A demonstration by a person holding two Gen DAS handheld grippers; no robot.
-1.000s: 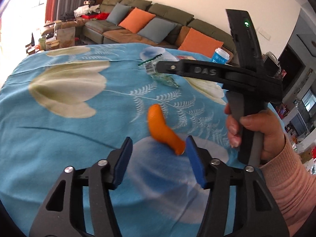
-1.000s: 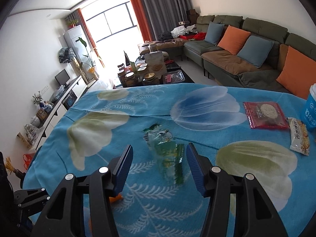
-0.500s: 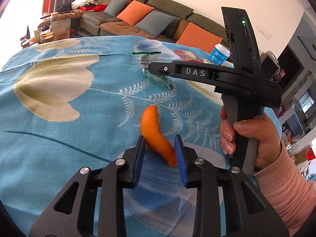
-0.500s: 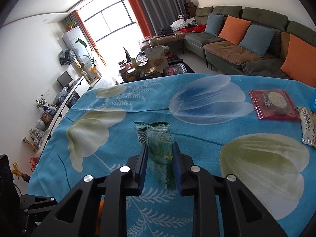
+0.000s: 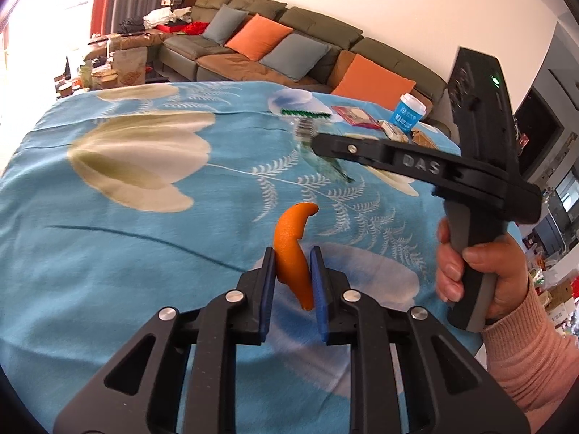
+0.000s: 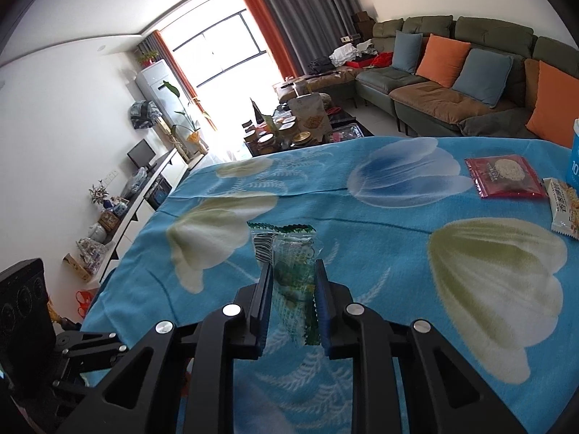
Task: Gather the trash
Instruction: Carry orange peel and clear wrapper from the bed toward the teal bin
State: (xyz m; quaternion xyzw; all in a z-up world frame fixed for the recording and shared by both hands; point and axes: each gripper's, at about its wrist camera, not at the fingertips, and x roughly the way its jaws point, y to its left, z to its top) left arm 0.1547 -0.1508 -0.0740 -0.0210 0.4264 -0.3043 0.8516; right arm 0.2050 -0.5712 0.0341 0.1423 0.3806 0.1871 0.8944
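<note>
Nearest in my left wrist view, the left gripper [image 5: 292, 282] has just been closing and now clamps an orange peel [image 5: 294, 249] between its blue pads [image 5: 267, 291]; the peel stands up from the jaws and curls to the right at its tip, over the blue flowered tablecloth [image 5: 108, 238]. Nearest in my right wrist view, the right gripper [image 6: 294, 300] has likewise just been closing and grips a clear, green-printed snack wrapper [image 6: 289, 264], whose serrated green top edge rises past the fingertips. To the right in the left view, a hand [image 5: 481, 275] in a pink knit sleeve [image 5: 535, 361] holds the right gripper's handle; the arm of that tool, embossed "DAS", crosses the frame and hides part of the wrapper. Only the right view shows the cloth beyond the wrapper without obstruction: a red cracker packet [image 6: 503, 177] and, just beside it, a pale snack bar packet [image 6: 564, 206] with print I cannot read. Only the left view shows the whole blue paper cup [image 5: 408, 114], numbered "10", standing past those packets at the table's far edge. Farthest lie the green sofa [image 6: 470, 72] with orange and blue cushions, a cluttered coffee table [image 6: 300, 123], and the curtained window [image 6: 231, 54].
</note>
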